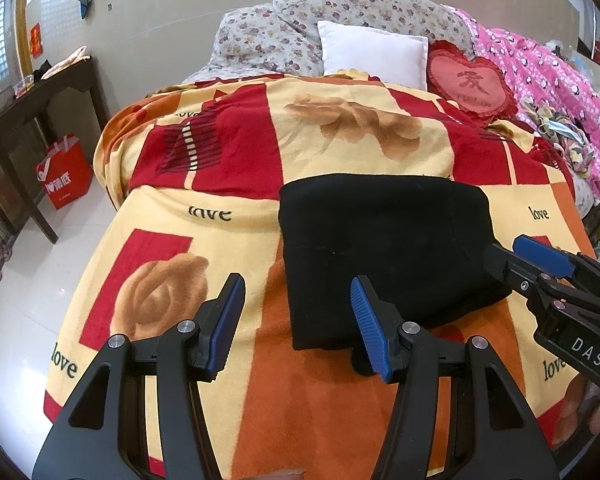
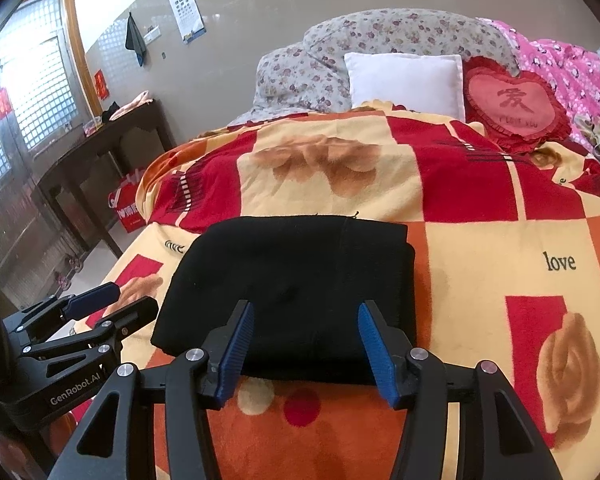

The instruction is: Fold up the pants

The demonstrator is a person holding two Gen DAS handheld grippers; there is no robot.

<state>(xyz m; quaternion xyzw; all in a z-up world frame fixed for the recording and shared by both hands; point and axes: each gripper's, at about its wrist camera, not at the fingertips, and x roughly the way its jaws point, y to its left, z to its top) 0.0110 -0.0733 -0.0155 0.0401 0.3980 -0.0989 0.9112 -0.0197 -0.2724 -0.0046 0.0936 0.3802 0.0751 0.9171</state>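
The black pants point(image 1: 384, 252) lie folded into a compact rectangle on the patterned blanket point(image 1: 228, 248); they also show in the right wrist view point(image 2: 292, 284). My left gripper point(image 1: 298, 320) is open and empty, hovering over the blanket at the pants' near left corner. My right gripper point(image 2: 306, 348) is open and empty, just in front of the pants' near edge. The right gripper also shows at the right of the left wrist view point(image 1: 512, 256), beside the pants' right edge. The left gripper shows at the lower left of the right wrist view point(image 2: 120, 300).
Floral pillows point(image 1: 340, 20), a white cushion point(image 1: 374, 54) and a red heart cushion point(image 1: 470, 82) lie at the head of the bed. A pink quilt point(image 1: 548, 80) lies along the right. A dark table point(image 1: 32, 108) and red bag point(image 1: 66, 172) stand left.
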